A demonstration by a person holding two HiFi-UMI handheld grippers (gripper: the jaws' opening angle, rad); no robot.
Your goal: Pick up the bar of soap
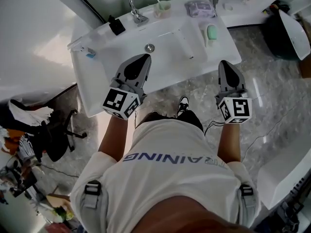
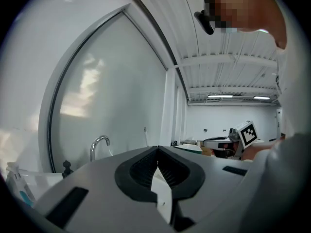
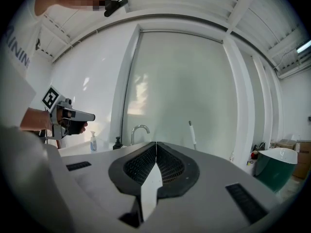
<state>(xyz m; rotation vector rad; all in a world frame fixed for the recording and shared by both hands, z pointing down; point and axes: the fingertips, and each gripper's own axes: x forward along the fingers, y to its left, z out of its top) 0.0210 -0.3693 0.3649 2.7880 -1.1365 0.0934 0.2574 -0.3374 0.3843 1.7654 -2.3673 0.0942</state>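
A green oval bar of soap (image 1: 212, 32) lies on a white dish (image 1: 204, 37) at the right end of the white sink counter (image 1: 97, 96) in the head view. My left gripper (image 1: 144, 57) is held over the counter's front edge, near the basin, jaws shut and empty. My right gripper (image 1: 224, 62) hovers just off the counter's front right corner, short of the soap, also shut with nothing held. The left gripper (image 2: 158, 148) and the right gripper (image 3: 156, 143) each show closed jaws in their own views, pointing up at the mirror wall; the soap is hidden there.
A chrome faucet (image 1: 138, 1), a cup with a toothbrush (image 1: 162, 8), a purple packet (image 1: 199, 8) and a black pump bottle (image 1: 116, 25) line the counter's back. The drain (image 1: 150, 47) sits mid-basin. A dark green tub (image 1: 284, 33) stands to the right, a black chair (image 1: 56, 137) to the left.
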